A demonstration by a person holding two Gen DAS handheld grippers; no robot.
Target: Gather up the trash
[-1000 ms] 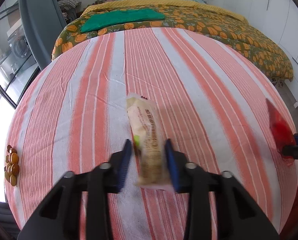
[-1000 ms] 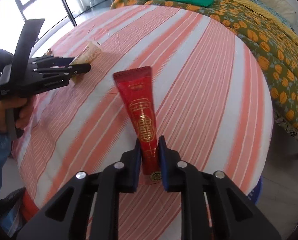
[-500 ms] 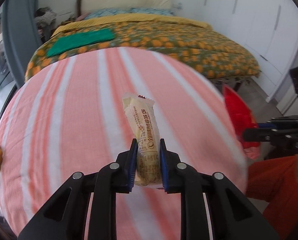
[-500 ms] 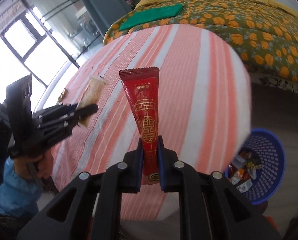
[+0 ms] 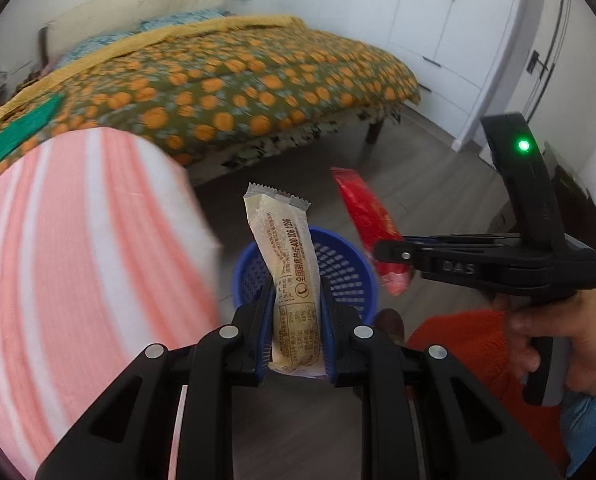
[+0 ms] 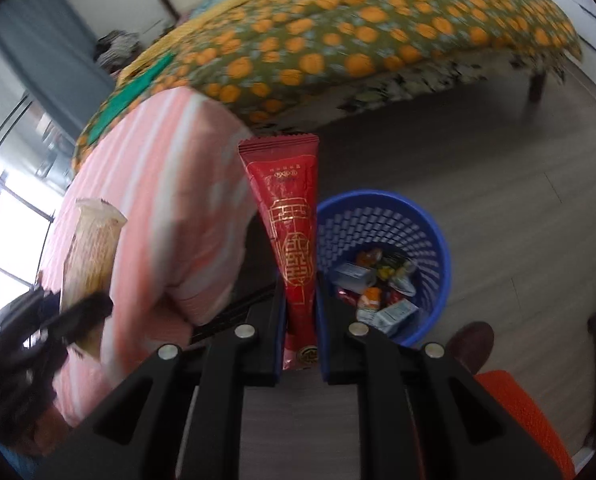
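Two wrappers up at once: left gripper (image 5: 296,334) clamps the beige wrapper (image 5: 288,264) mid-frame, right gripper (image 6: 300,320) pinches the red wrapper (image 6: 294,240), both pointed down twd the blue basket (image 6: 430,236), lower centre. Likely staged for dropping. Beige wrapper's crinkly w/ print; its far side's blurred.

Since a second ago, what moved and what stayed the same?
Both grippers swung off the striped table and out over the floor, toward the blue basket. The left gripper closed fully on the beige wrapper. The right gripper kept its hold on the red wrapper. Neither wrapper has been dropped, and the basket's trash lies as before.
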